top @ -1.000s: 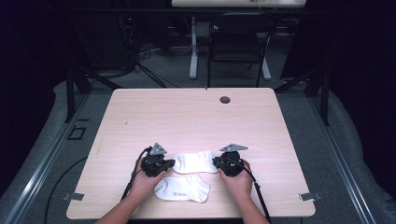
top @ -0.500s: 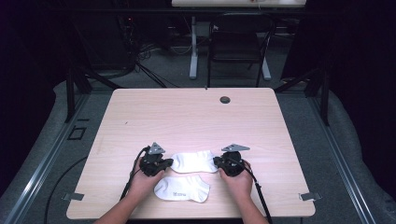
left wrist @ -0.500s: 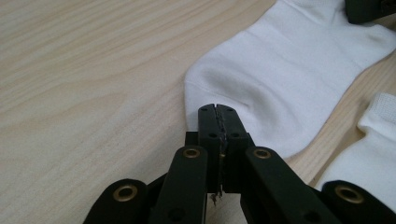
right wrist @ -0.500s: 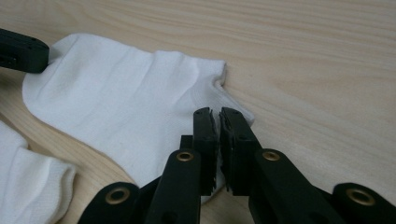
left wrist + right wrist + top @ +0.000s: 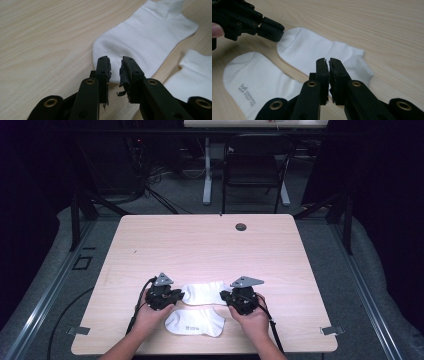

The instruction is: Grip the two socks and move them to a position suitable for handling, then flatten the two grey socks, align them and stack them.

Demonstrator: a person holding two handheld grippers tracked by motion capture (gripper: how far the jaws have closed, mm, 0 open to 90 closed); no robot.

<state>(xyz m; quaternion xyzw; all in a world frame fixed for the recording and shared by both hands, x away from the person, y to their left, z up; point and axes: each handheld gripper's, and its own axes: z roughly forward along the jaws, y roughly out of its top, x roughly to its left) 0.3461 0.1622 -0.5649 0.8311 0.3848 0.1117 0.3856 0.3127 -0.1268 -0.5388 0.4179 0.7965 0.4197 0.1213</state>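
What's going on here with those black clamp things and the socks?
A person sits at a wooden table holding a two-jaw gripper in each hand. Two white ankle socks lie near the front edge. The left gripper, jaws slightly apart, sits at one end of the farther sock; the right gripper, jaws nearly closed, is at its other end. The nearer sock, with small printed lettering, lies untouched.

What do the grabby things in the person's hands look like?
Each hand holds a black tool: the left tool and the right tool. Each has two flat black jaws with brass-coloured rivets, worn and ragged pads, a grey three-cornered plate on top and a black cable trailing back. The forearms look bare, with no sleeves showing.
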